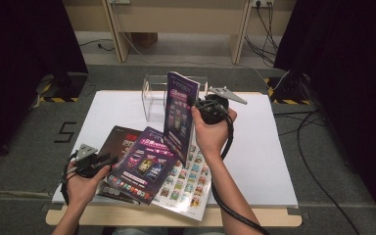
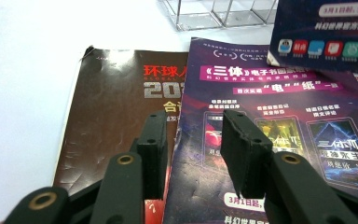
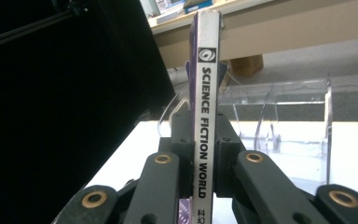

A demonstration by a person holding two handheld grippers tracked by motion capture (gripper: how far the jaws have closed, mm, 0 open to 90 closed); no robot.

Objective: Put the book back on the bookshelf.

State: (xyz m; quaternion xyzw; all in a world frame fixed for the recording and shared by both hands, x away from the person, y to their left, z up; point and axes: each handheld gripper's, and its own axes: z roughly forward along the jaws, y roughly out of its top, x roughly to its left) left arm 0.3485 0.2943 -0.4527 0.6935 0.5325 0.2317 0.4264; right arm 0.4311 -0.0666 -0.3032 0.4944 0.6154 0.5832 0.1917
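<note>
Nearest me, my left gripper (image 1: 94,164) rests at the left edge of the magazines fanned out on the white surface (image 1: 269,161); its jaws stand spread with nothing between them, hovering over the seam where the dark brown magazine (image 2: 107,112) meets the purple magazine (image 2: 279,135) lying partly on top of it. A magazine with a grid of small cover pictures (image 1: 188,183) lies under both, toward my right forearm. Farther out, my right gripper (image 1: 203,108) holds a purple science-fiction magazine (image 1: 180,115) upright and clear of the pile; in the right gripper view the jaws are pinched on its white spine (image 3: 203,140), one pad on each side. I judge this to be the carrying step: one magazine is lifted and headed for the clear acrylic rack (image 1: 152,95) standing just behind it at the far side of the surface. The next move, as I see it, calls for keeping the magazine upright, lining its lower edge up with a slot between the rack's dividers, and lowering it before easing my grip. The surface is a white sheet over a wooden tabletop; beyond it lie grey carpet, black curtains at both sides, trailing cables and pale wooden furniture legs.
</note>
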